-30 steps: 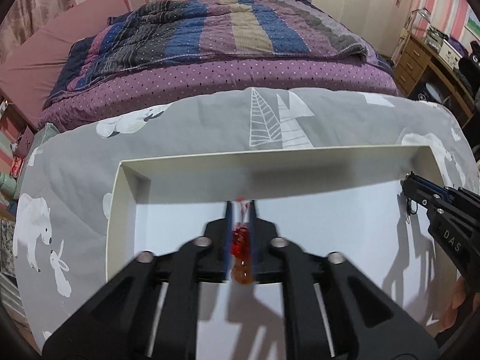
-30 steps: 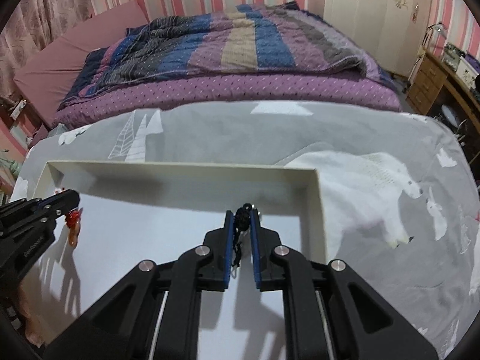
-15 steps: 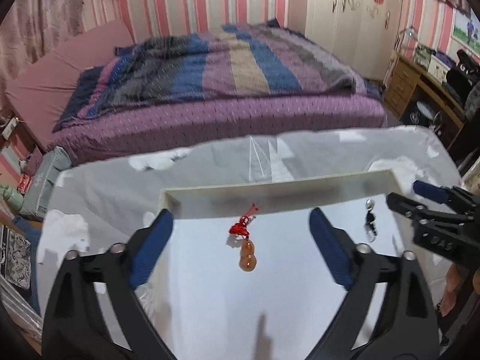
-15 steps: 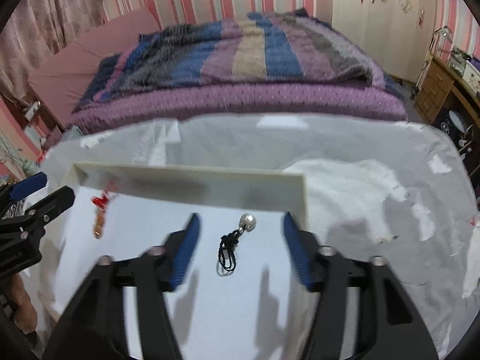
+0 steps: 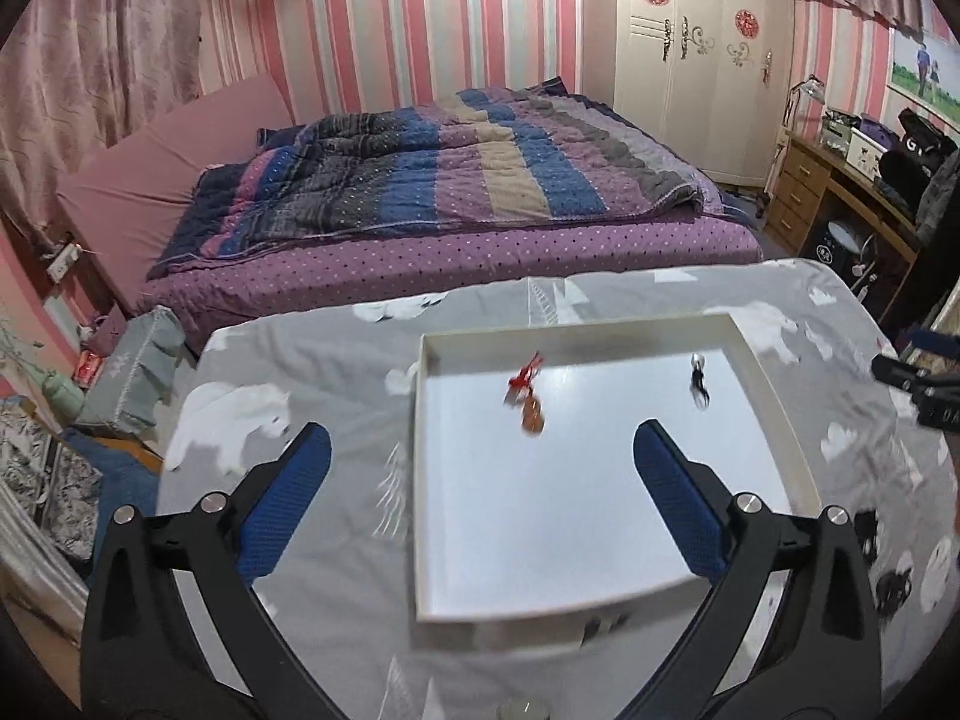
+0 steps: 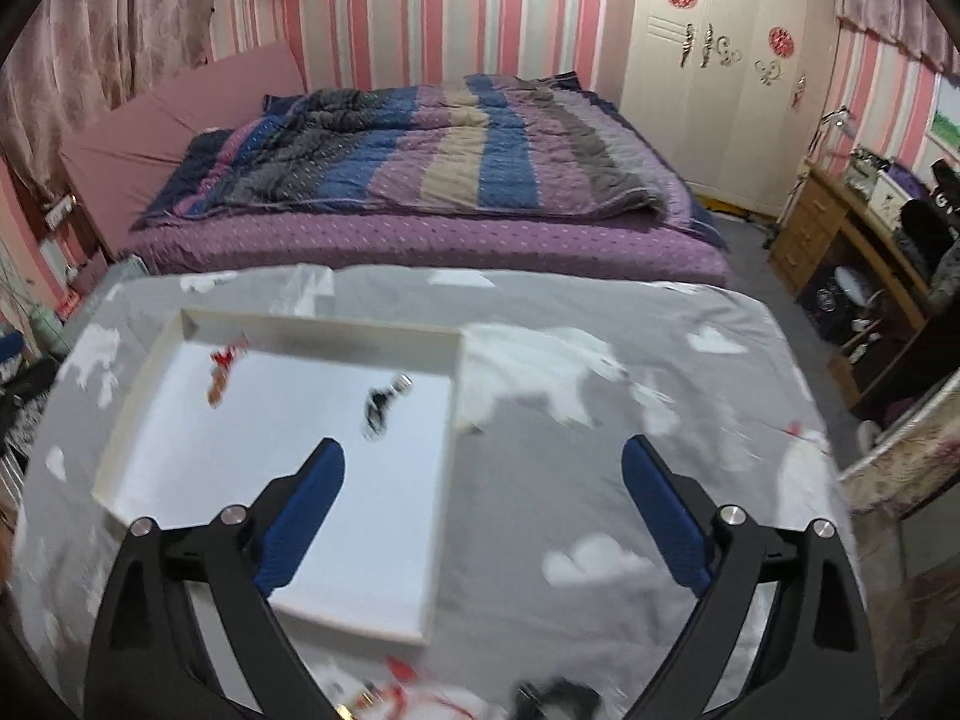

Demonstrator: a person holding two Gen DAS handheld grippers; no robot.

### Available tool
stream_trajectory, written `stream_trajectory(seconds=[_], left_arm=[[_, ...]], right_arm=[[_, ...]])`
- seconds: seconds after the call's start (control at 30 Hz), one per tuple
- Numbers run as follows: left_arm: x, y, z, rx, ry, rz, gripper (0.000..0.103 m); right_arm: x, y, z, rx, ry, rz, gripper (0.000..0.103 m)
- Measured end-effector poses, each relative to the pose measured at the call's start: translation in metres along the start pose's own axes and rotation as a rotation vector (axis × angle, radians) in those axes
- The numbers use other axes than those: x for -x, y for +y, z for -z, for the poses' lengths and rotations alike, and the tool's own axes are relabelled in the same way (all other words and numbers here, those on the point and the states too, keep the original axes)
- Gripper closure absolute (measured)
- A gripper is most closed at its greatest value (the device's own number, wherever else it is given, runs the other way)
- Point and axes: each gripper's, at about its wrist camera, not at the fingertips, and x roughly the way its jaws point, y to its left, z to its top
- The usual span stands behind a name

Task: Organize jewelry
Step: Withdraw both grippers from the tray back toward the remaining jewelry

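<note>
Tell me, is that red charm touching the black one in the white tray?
No, the red charm lies apart from the black charm, bare white tray between them.

blurred red and black bits [image 6: 456, 693] at the right view's bottom edge are unreadable; the right gripper [image 5: 918, 381] is cut off at the left view's edge.

The white tray [image 5: 774, 396] looks like smooth, matt card or plastic. It lies on soft grey printed cloth [image 5: 312, 360]. At its 12 o'clock end, the red-corded charm [image 5: 528, 402] has a glossy amber bead; the black cord charm [image 5: 698, 381], toward 1 o'clock, carries a shiny metal bead.
</note>
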Motion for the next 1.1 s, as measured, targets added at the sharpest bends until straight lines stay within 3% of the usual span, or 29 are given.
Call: stream_trajectory(seconds=[0.23, 0.53, 0.87, 1.1], left_arm=[[0.029, 0.000, 0.037, -0.004, 0.018, 0.006, 0.003], [0.060, -0.010, 0.094, -0.018, 0.008, 0.008, 0.003], [0.065, -0.014, 0.163, 0.009, 0.077, 0.043, 0.003], [0.046, -0.008, 0.206, 0.049, 0.185, 0.070, 0.003]], right_arm=[[0.030, -0.026, 0.041, -0.031, 0.010, 0.025, 0.009], [0.050, -0.025, 0.104, -0.021, 0.005, 0.034, 0.009], [0.033, -0.018, 0.163, -0.020, 0.079, 0.044, 0.009], [0.018, -0.014, 0.181, 0.002, 0.131, 0.072, 0.009]])
